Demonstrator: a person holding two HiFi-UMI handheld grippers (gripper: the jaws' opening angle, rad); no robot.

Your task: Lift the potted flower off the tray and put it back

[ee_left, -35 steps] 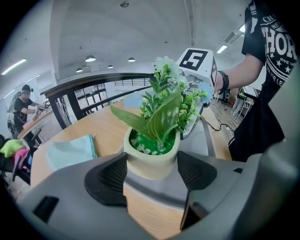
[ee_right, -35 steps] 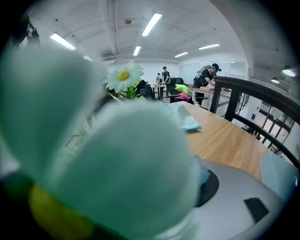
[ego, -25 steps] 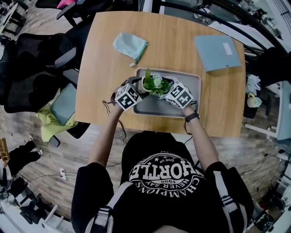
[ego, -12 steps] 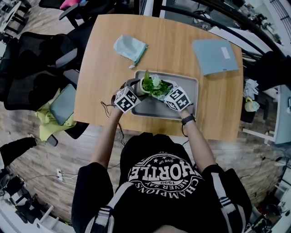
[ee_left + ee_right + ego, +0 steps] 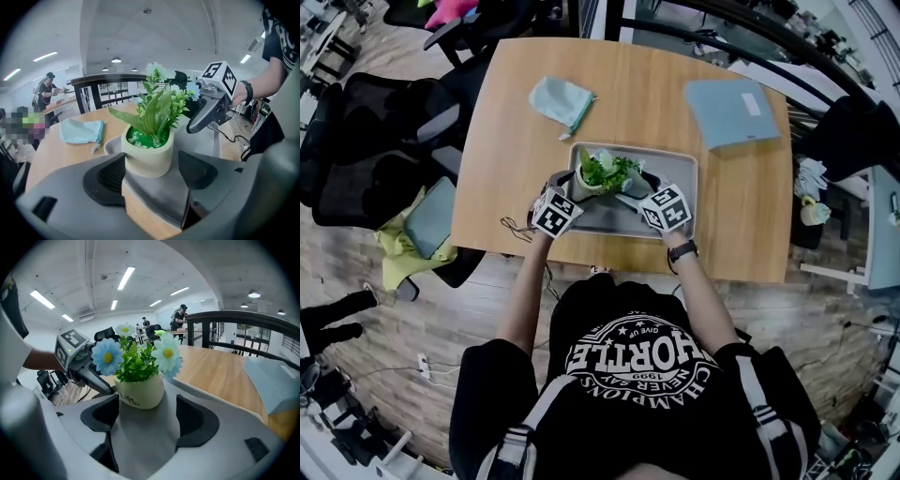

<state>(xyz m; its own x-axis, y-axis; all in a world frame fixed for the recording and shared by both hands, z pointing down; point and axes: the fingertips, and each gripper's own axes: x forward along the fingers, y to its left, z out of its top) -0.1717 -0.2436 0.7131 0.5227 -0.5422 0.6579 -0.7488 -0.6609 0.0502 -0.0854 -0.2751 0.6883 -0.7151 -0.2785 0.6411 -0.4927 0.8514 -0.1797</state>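
**Pot down on the tray, both grippers eased off**

A second ago the grippers sat closer in on the potted flower [image 5: 592,178]. Now the left gripper [image 5: 567,194] and right gripper [image 5: 639,195] have drawn back a little toward the lower edge of the tray [image 5: 680,164], fingers spread on both and pinching nothing. The pot stands upright in the tray's left part, upper middle of the frame on the worktop [image 5: 506,141]. To me the put-back looks done. From above, the marker cubes hide the fingers. The left gripper view shows the pot just beyond its spread fingers, with a cloth pouch [image 5: 82,131] at centre left. Only the right gripper view shows the blue daisies [image 5: 108,357] and print on the pot.
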